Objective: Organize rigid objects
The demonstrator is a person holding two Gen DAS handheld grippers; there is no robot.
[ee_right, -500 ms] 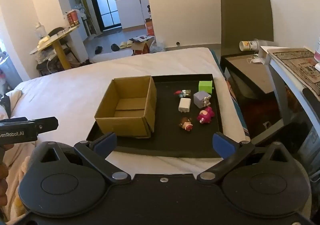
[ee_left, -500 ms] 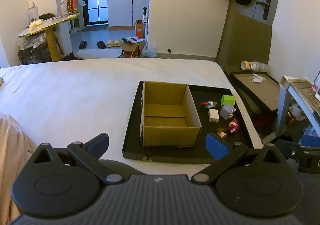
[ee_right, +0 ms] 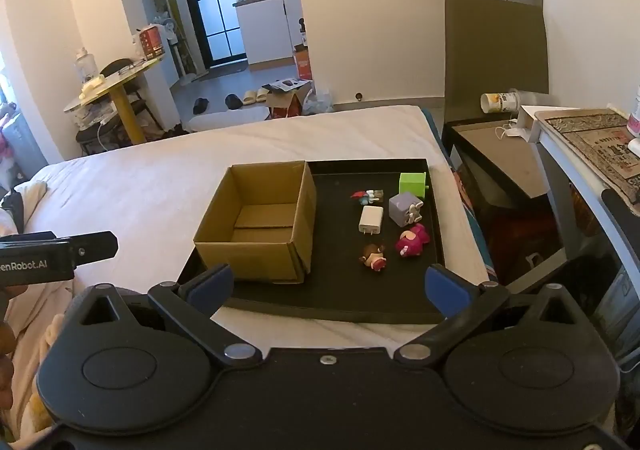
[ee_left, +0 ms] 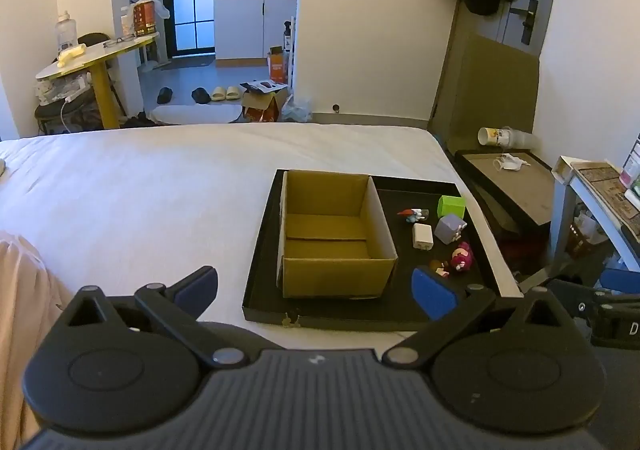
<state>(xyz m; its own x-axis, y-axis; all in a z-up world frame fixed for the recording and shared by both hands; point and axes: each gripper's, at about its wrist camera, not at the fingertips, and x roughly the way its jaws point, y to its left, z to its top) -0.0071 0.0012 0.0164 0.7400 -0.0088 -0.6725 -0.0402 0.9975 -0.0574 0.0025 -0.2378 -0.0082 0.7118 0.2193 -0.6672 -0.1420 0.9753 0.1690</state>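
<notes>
A black tray [ee_right: 332, 302] [ee_left: 260, 282] lies on the white bed, carrying an empty open cardboard box [ee_right: 260, 226] [ee_left: 332, 238] on its left half. On the tray's right half lie a green cube [ee_right: 413, 183], a grey cube [ee_right: 405, 208], a white charger [ee_right: 371, 220], a small red-and-white figure [ee_right: 367, 197], a pink figure [ee_right: 412, 241] and a brown-haired figure [ee_right: 374, 256]. My left gripper [ee_left: 316, 286] hovers open short of the tray's near edge. My right gripper [ee_right: 328, 286] is open too, near the tray's front, nothing between its fingers.
The white bed [ee_left: 140, 201] spreads to the left. Right of it stand a dark low table [ee_right: 504, 157] with a tipped paper cup [ee_right: 496, 102] and a white desk [ee_right: 588, 153]. The left gripper's body [ee_right: 60, 252] juts in at the right wrist view's left edge.
</notes>
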